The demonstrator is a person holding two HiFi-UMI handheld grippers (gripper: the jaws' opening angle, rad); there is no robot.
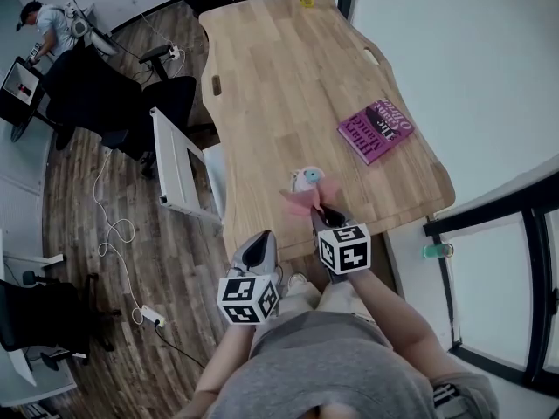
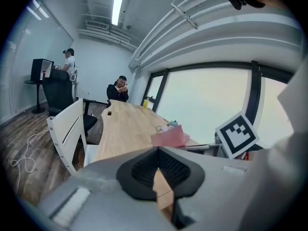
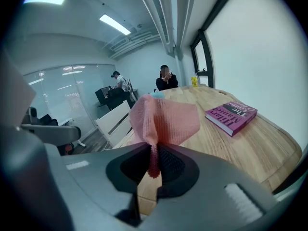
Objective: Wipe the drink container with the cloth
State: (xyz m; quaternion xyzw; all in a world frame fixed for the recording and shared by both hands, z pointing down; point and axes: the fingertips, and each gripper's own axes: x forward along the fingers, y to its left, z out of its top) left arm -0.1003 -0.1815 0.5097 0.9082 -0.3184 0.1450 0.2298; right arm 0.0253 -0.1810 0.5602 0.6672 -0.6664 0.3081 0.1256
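right gripper [image 3: 153, 163] is clamped on the pink cloth [image 3: 166, 121], left gripper [image 2: 158, 152] is pinched shut on nothing, drink container [image 1: 307, 178] sits just beyond the cloth by the table [image 1: 288, 85] near edge, so i'd steady it with the left before rubbing.

Left gripper [image 1: 260, 241]: held low and close to the body at the end of a bare left forearm [image 1: 225, 363], nose pointing forward, marker cube [image 1: 247, 298] nearest the camera; in the left gripper view [image 2: 157, 149] the jaws meet at their tips with nothing between them. Right gripper [image 1: 325, 216]: carried slightly further forward than the left on a bare right forearm [image 1: 395, 323], the two grippers side by side and near each other; jaws pressed together on a fold of pink cloth [image 3: 166, 119], which stands up above them.
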